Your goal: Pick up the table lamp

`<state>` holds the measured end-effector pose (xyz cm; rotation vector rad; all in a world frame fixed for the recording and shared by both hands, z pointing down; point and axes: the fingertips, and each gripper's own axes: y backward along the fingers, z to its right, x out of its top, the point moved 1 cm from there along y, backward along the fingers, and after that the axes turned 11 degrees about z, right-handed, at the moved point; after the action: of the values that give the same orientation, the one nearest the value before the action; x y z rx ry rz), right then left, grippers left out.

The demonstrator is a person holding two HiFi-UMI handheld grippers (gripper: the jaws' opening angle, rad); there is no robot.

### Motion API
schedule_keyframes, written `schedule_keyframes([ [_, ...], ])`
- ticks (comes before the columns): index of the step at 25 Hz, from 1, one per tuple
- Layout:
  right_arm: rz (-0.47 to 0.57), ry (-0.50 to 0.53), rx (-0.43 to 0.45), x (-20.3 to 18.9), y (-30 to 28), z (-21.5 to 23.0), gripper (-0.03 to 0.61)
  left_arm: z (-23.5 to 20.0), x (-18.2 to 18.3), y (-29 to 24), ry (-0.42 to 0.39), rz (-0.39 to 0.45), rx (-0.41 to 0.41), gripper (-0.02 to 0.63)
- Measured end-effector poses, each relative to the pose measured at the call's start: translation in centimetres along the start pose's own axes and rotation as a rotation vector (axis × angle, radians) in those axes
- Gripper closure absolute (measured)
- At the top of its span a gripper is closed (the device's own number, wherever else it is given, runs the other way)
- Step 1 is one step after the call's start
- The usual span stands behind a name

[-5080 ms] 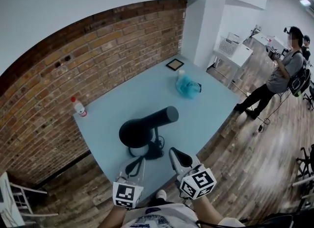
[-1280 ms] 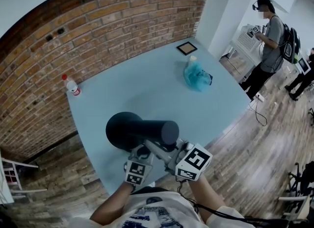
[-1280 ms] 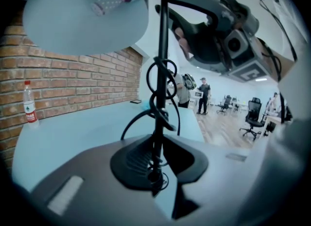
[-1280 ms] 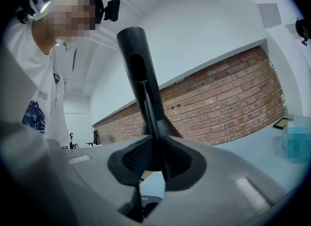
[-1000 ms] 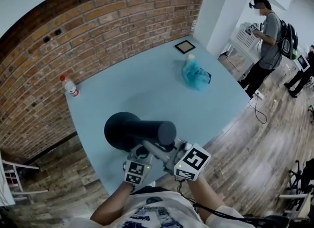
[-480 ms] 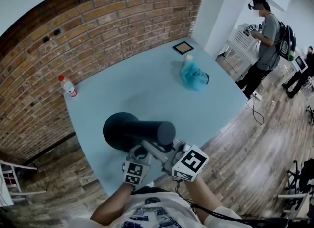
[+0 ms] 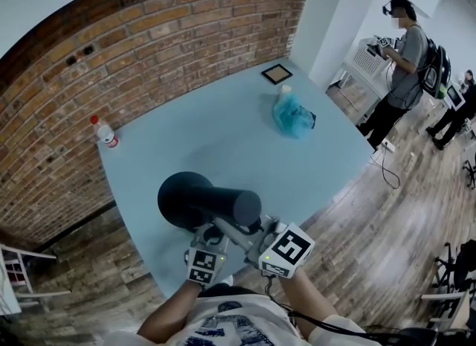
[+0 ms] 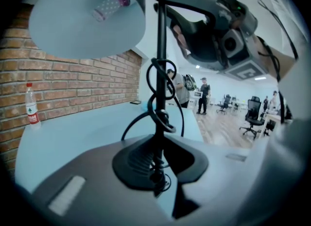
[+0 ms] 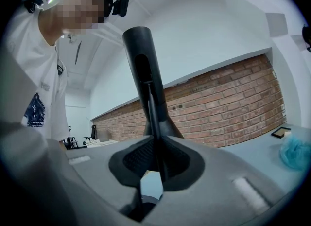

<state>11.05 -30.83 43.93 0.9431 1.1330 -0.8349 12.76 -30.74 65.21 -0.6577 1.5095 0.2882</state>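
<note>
The black table lamp (image 7: 208,202) has a round part, a tubular head and a thin stem wrapped in cord. It hangs over the near edge of the light blue table (image 7: 223,136). My left gripper (image 7: 212,233) is shut on the cord-wrapped stem (image 8: 160,74), which rises straight out of its pads (image 8: 141,164). My right gripper (image 7: 232,225) comes in from the right and grips the same stem below the tubular head (image 9: 143,74). Its jaws have just been closing, and the stem stands pinched between them. In the left gripper view, the right gripper (image 8: 214,35) shows above at the right.
A water bottle (image 7: 104,132) stands at the table's far left by the brick wall (image 7: 149,47). A blue plastic bag (image 7: 290,114) and a small framed picture (image 7: 276,74) lie at the far right. A person (image 7: 401,62) stands on the wooden floor beyond the table's right corner.
Five seconds ago the lamp stood on the table with both grippers open short of it. Now both grippers hold its stem. Over the last second the lamp barely shifted.
</note>
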Motion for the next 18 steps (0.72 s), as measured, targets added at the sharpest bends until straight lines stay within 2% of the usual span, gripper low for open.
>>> schedule_keyframes([
  [11,-0.002,0.009,0.011,-0.2,-2.2,-4.6,0.534,-1.3,0.0,4.5,0.006,-0.011,0.001,0.56],
  [18,0.02,0.009,0.004,0.2,-4.6,-8.2,0.535,-2.6,0.5,8.9,-0.027,-0.008,-0.02,0.561],
])
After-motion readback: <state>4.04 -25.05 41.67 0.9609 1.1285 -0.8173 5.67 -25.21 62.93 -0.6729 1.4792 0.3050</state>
